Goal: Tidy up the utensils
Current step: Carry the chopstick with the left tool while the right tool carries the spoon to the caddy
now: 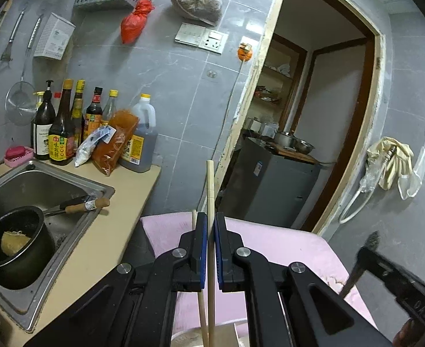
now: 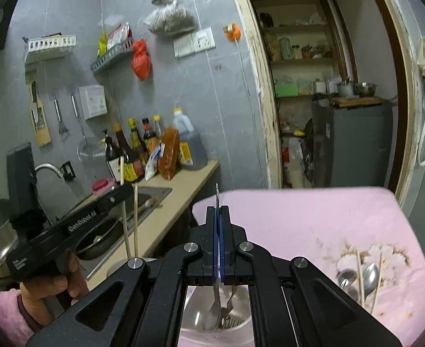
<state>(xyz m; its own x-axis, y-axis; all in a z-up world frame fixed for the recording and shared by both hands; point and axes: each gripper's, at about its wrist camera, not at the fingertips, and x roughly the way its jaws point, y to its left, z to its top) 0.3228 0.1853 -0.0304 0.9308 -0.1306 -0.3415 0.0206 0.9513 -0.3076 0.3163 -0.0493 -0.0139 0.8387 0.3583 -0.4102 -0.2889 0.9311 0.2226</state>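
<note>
My left gripper (image 1: 211,217) is shut on a pale wooden chopstick (image 1: 210,185) that stands nearly upright. A second chopstick (image 1: 202,309) runs beside it, behind the left finger. My right gripper (image 2: 218,211) is shut on the thin handle of a metal spoon (image 2: 214,309). The spoon's bowl hangs down into a pale round container (image 2: 189,303) that also holds a fork (image 2: 230,316). Both grippers hover over a table under a pink cloth (image 2: 313,219). The left gripper (image 2: 125,192) with both chopsticks also shows in the right wrist view, held by a hand (image 2: 53,283).
Several spoons and chopsticks (image 2: 367,277) lie on the cloth at the right. Left of the table runs a counter (image 1: 105,248) with a steel sink (image 1: 68,185), a black pot (image 1: 16,248) and sauce bottles (image 1: 68,127). A doorway (image 1: 313,115) opens behind.
</note>
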